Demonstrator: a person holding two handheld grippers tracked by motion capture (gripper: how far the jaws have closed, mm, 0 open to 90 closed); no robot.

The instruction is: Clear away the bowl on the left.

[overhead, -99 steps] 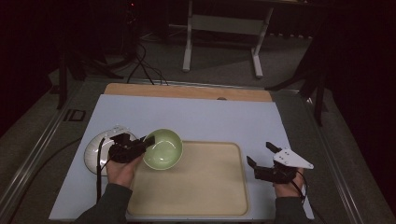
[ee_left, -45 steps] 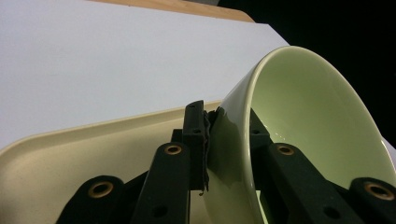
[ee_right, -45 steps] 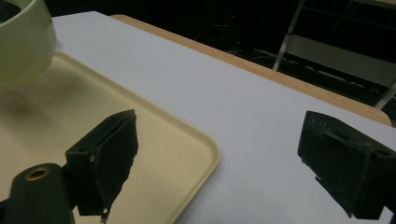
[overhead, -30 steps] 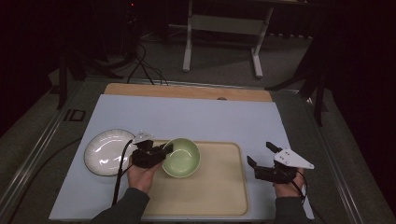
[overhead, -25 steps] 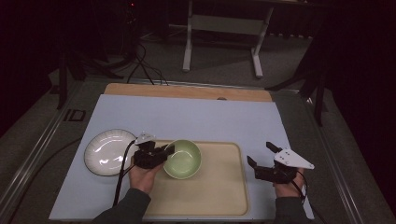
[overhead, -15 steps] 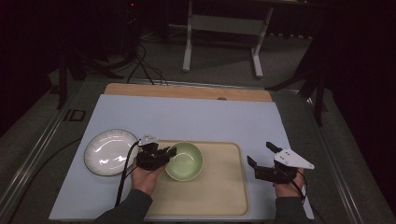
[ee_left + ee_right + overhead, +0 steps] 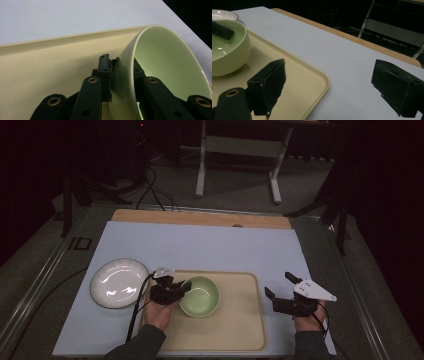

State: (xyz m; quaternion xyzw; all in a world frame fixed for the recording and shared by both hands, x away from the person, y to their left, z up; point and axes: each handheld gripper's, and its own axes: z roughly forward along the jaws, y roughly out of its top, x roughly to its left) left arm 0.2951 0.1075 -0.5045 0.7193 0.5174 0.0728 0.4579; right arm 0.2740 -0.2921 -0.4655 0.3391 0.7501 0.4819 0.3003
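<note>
Since the frame a few seconds back, you have been carrying the green bowl [image 7: 200, 296] rightward, off the spot beside the white plate [image 7: 119, 283] and onto the beige tray [image 7: 235, 330]; the plate is now lying uncovered on the pale blue mat [image 7: 210, 245], left of the tray and apart from the bowl. Your right gripper [image 7: 281, 296] has not shifted.

Your left gripper [image 7: 181, 288] is clamping the bowl's near-left rim: in the left gripper view one jaw is pressing the outer wall and the other is sitting inside the bowl [image 7: 160, 70]. The bowl is sitting in the tray's left half, mouth facing up. Being round, it has no long axis to note.

Your right gripper is holding nothing, jaws spread wide, hovering at the tray's right edge; in the right gripper view its jaws are straddling the tray's corner [image 7: 312, 82] and the mat.

No readable writing or labels on bowl, plate, tray or mat.
</note>
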